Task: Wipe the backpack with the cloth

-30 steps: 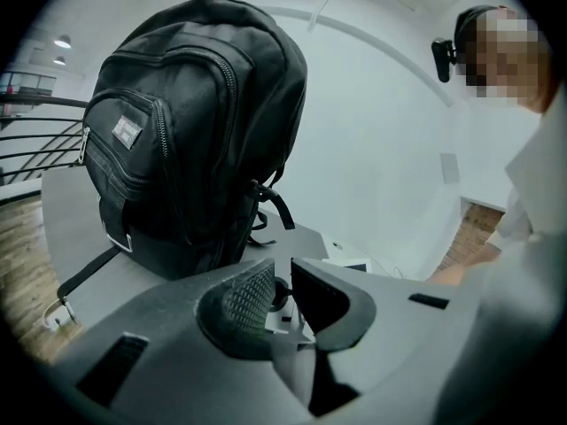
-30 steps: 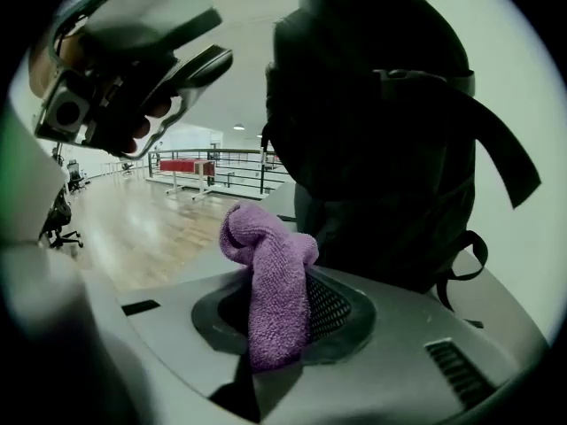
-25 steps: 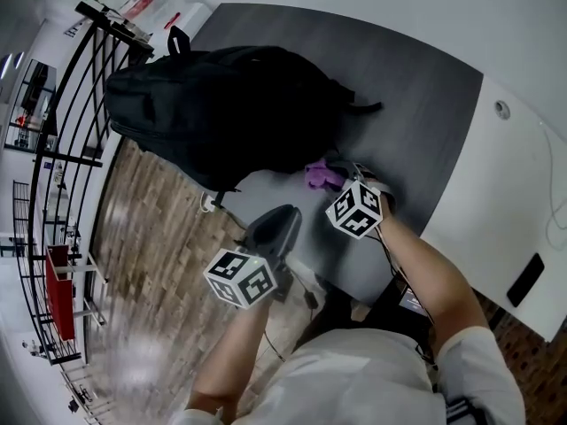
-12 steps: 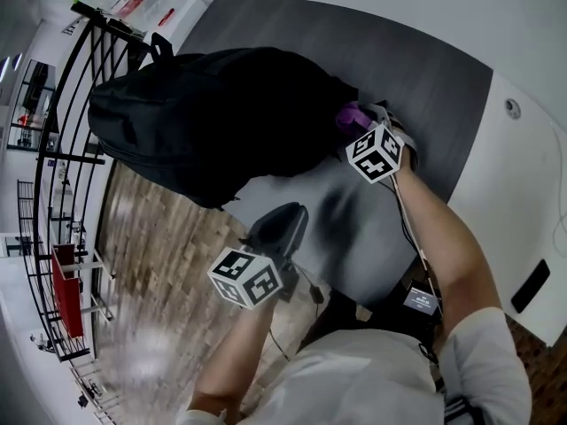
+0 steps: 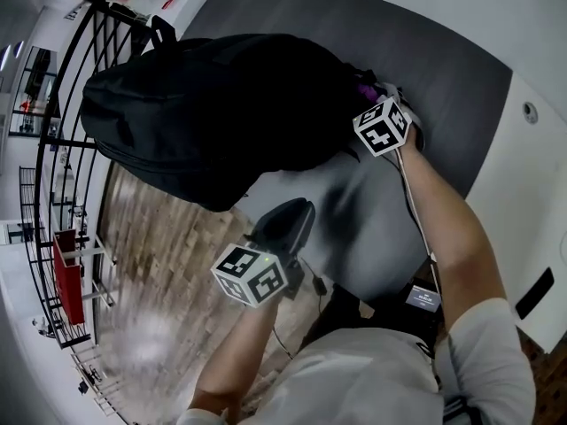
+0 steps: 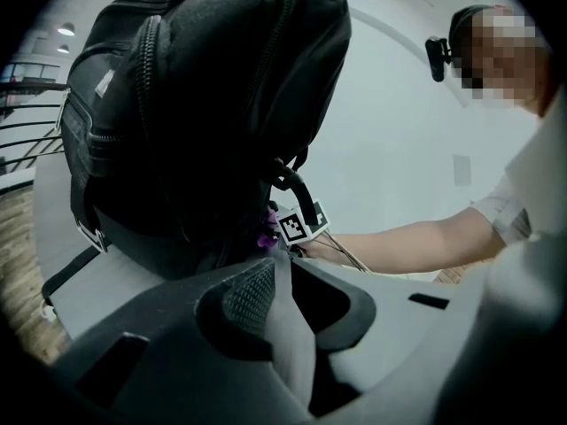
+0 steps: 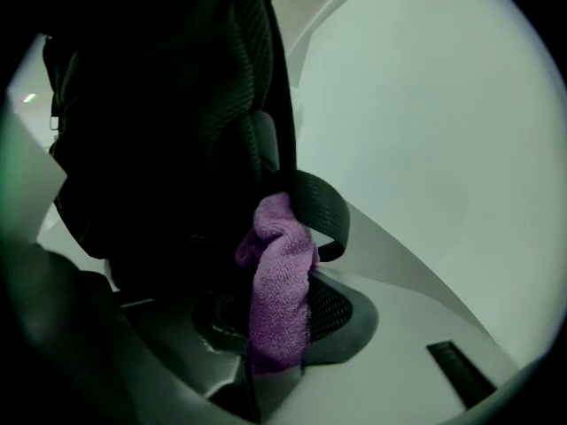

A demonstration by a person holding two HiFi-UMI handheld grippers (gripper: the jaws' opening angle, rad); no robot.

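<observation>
The black backpack fills the upper left and centre of the head view, resting on the dark grey table. At its right edge, the right gripper pinches a purple cloth, whose bunched top touches the backpack just beside a strap loop. The left gripper hangs at lower centre, apart from the backpack. Its jaws are pressed together with nothing between them.
</observation>
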